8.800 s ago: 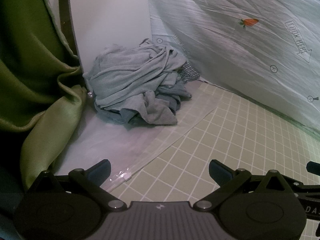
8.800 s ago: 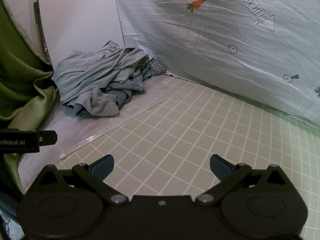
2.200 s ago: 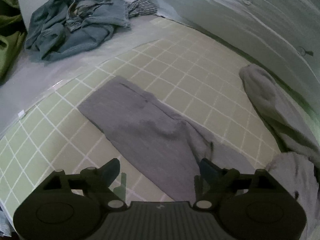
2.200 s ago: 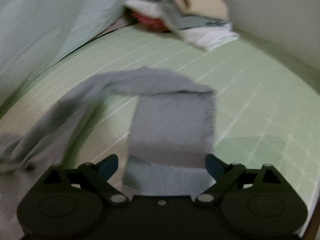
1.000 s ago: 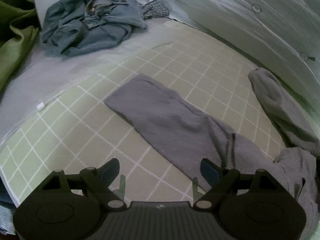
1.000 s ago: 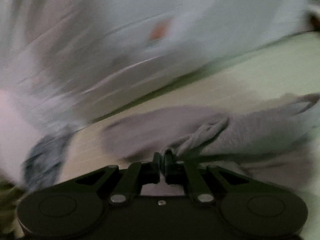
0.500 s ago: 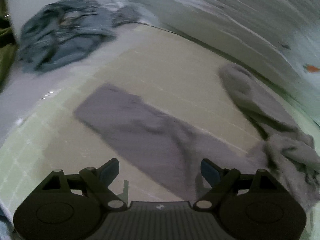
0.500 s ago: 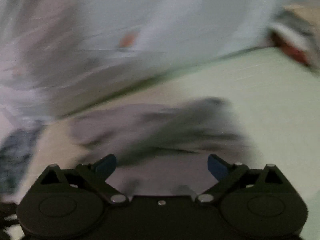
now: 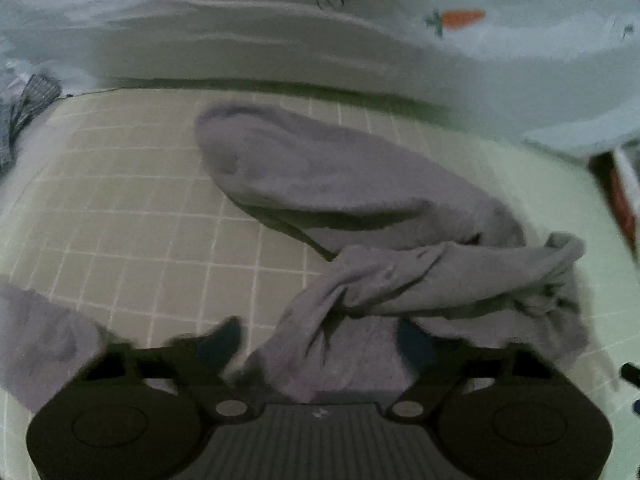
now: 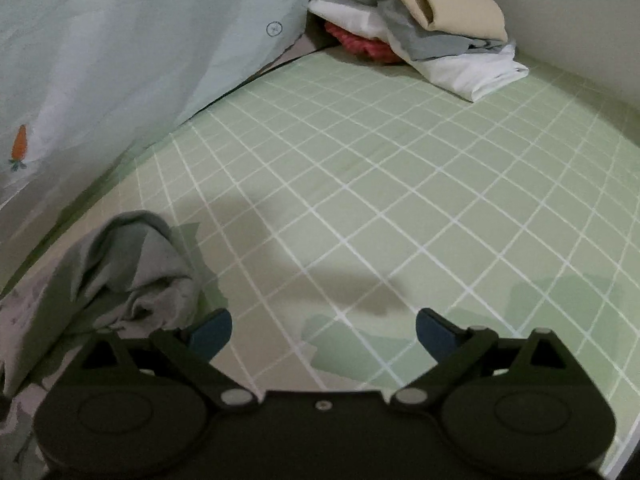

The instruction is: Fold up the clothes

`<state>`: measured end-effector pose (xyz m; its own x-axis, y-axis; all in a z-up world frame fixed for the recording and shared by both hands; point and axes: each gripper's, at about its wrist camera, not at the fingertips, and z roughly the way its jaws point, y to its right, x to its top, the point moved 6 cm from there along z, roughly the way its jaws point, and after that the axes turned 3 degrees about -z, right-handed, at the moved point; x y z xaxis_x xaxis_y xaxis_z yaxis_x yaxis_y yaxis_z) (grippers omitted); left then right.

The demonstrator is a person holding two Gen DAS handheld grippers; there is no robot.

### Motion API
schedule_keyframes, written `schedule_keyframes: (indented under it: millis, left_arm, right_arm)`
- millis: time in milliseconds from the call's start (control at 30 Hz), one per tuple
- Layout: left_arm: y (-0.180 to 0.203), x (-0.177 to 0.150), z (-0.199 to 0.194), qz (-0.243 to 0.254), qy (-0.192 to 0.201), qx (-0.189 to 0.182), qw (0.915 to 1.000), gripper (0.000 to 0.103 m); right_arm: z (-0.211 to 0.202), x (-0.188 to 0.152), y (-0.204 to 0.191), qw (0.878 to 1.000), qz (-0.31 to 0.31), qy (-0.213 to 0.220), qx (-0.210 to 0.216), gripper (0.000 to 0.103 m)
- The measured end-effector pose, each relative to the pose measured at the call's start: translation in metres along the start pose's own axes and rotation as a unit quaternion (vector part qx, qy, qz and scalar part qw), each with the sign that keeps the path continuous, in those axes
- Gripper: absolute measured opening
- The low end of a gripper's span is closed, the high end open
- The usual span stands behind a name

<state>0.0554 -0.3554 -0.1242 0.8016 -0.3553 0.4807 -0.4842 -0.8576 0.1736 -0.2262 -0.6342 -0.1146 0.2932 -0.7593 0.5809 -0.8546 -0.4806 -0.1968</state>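
Observation:
Grey sweatpants (image 9: 340, 176) lie crumpled on the green grid mat (image 9: 120, 200). One leg stretches toward the back; the waist part is twisted and bunched at the right. Another grey leg section (image 9: 36, 332) lies at the lower left. My left gripper (image 9: 320, 344) is open, low over the mat, and a fold of the grey cloth lies between its fingers. In the right wrist view a bunched end of the sweatpants (image 10: 128, 272) sits just left of my right gripper (image 10: 322, 330), which is open over bare mat (image 10: 400, 200) with nothing between its fingers.
A pale sheet printed with a carrot (image 9: 460, 18) hangs along the back of the mat. A stack of folded clothes (image 10: 440, 32) rests on a red basket (image 10: 360, 42) in the far right corner. Checked cloth (image 9: 32, 96) shows at the left edge.
The left gripper swung right and came down onto the bunched waist part. The right gripper, shut on the cloth a second ago, has opened and turned toward the bare mat and folded stack.

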Motion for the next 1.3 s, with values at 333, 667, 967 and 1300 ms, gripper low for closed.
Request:
schedule_keyframes:
  millis: [333, 667, 967, 1300]
  left_arm:
    - [-0.118, 0.042, -0.046, -0.095, 0.101, 0.079, 0.9872, 0.007]
    - [-0.364, 0.061, -0.129, -0.281, 0.18, 0.321, 0.8862, 0.01]
    - [-0.313, 0.002, -0.083, -0.287, 0.087, 0.203, 0.9321, 0.065]
    - [-0.092, -0.008, -0.041, -0.125, 0.035, -0.011, 0.9915, 0.075]
  right_arm:
    - [0.0, -0.018, -0.02, 0.999, -0.028, -0.017, -0.014, 0.1]
    - [-0.006, -0.033, -0.06, 0.996, -0.081, -0.014, -0.02, 0.1]
    - [-0.004, -0.036, -0.087, 0.993, -0.116, -0.024, -0.003, 0.1]
    - [-0.001, -0.038, -0.119, 0.984, -0.169, -0.031, 0.048, 0.1]
